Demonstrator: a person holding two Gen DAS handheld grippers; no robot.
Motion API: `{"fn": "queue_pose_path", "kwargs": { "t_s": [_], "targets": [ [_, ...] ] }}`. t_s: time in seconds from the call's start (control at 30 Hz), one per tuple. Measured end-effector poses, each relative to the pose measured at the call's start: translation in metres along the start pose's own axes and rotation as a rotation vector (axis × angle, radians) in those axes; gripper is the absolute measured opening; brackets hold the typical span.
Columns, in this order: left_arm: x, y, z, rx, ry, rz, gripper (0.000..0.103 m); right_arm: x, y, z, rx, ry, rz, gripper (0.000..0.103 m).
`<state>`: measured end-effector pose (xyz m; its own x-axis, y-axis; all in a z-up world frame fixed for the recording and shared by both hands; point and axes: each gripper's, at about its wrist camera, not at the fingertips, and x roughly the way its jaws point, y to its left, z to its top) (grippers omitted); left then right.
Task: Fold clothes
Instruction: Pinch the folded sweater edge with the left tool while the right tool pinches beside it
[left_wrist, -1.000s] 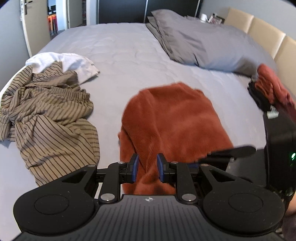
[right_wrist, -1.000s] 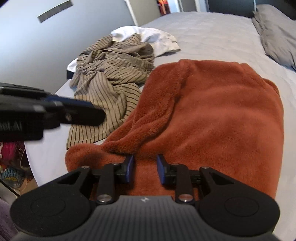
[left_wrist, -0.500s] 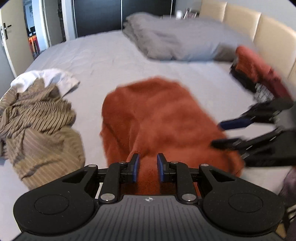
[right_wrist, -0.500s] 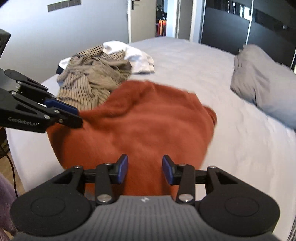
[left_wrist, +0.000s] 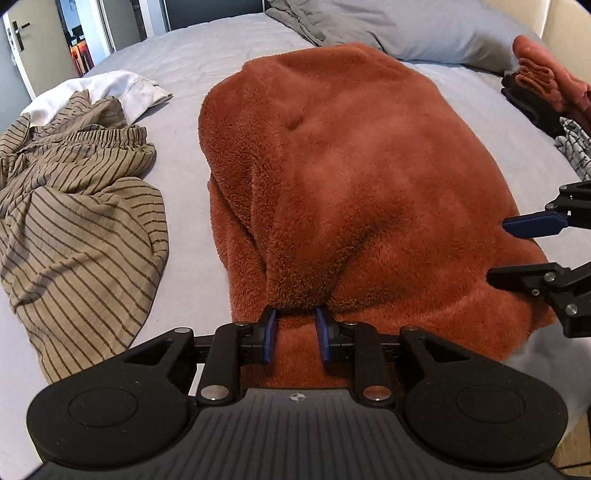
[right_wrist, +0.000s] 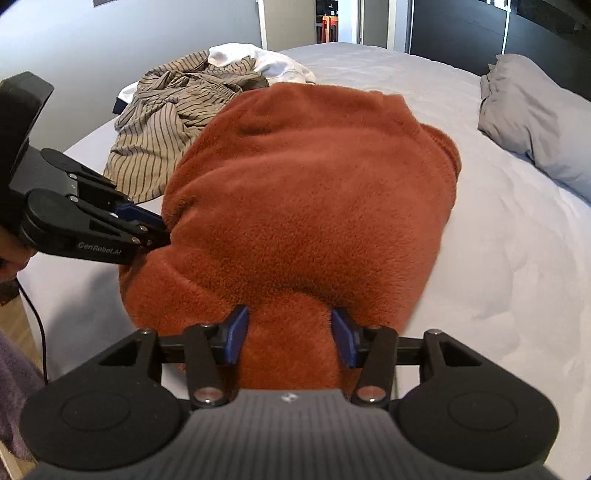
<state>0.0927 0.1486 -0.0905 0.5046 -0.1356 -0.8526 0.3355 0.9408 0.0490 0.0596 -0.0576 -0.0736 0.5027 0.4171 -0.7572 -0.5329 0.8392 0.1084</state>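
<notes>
A rust-orange fleece garment (left_wrist: 351, 166) lies folded over on the grey bed, its near edge toward me. My left gripper (left_wrist: 295, 332) pinches a bunched fold of that near edge between its blue pads, and its jaws are opening. From the right wrist view the left gripper (right_wrist: 159, 236) meets the fleece (right_wrist: 314, 184) at its left edge. My right gripper (right_wrist: 290, 339) is opening, its pads standing wide with fleece lying loosely between them. In the left wrist view the right gripper (left_wrist: 496, 250) shows its fingers apart at the fleece's right edge.
A crumpled tan striped garment (left_wrist: 74, 206) and a white one (left_wrist: 103, 88) lie left of the fleece. Grey pillows (left_wrist: 406, 29) sit at the head of the bed. A stack of clothes (left_wrist: 543, 81) rests at the right. Bare sheet (right_wrist: 498, 258) spreads right of the fleece.
Both grippers have sunk toward the bed and the fleece has settled flat on it. The right gripper's jaws have widened a lot; the left's have parted slightly.
</notes>
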Motion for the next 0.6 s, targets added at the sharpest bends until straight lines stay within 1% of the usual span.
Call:
{"fn": "queue_pose_path", "kwargs": {
  "t_s": [0.03,0.1,0.2,0.27,0.3,0.37,0.43,0.5,0.53,0.57,0.6],
  "targets": [
    [0.001,0.001,0.001,-0.007,0.004,0.008,0.03,0.002,0.0,-0.001,0.005,-0.003,0.001,0.055],
    [0.0,0.004,0.003,-0.033,0.018,0.017,0.035,0.001,0.001,0.001,0.0,0.005,-0.004,0.055],
    [-0.011,0.011,0.012,-0.088,0.048,-0.008,0.037,-0.006,-0.002,0.007,0.008,0.027,0.0,0.054],
    [-0.026,0.015,0.02,-0.126,0.03,-0.034,0.037,-0.015,-0.009,0.013,0.044,0.035,0.01,0.054],
    [-0.035,0.017,0.023,-0.141,0.015,-0.045,0.037,-0.02,-0.012,0.017,0.064,0.028,0.013,0.054],
    [-0.053,0.017,0.031,-0.145,-0.056,-0.057,0.038,-0.035,-0.02,0.026,0.096,-0.002,0.008,0.054],
    [-0.066,0.017,0.042,-0.137,-0.142,-0.07,0.037,-0.047,-0.027,0.035,0.099,-0.055,-0.026,0.054],
    [-0.069,0.017,0.055,-0.135,-0.205,-0.085,0.032,-0.054,-0.036,0.046,0.106,-0.102,-0.076,0.052],
    [-0.067,0.016,0.063,-0.126,-0.224,-0.086,0.029,-0.054,-0.04,0.051,0.114,-0.115,-0.091,0.048],
    [-0.066,0.015,0.071,-0.117,-0.244,-0.087,0.028,-0.052,-0.045,0.056,0.126,-0.125,-0.101,0.038],
    [-0.064,0.015,0.079,-0.107,-0.261,-0.086,0.027,-0.048,-0.051,0.063,0.139,-0.13,-0.11,0.034]
  ]
}}
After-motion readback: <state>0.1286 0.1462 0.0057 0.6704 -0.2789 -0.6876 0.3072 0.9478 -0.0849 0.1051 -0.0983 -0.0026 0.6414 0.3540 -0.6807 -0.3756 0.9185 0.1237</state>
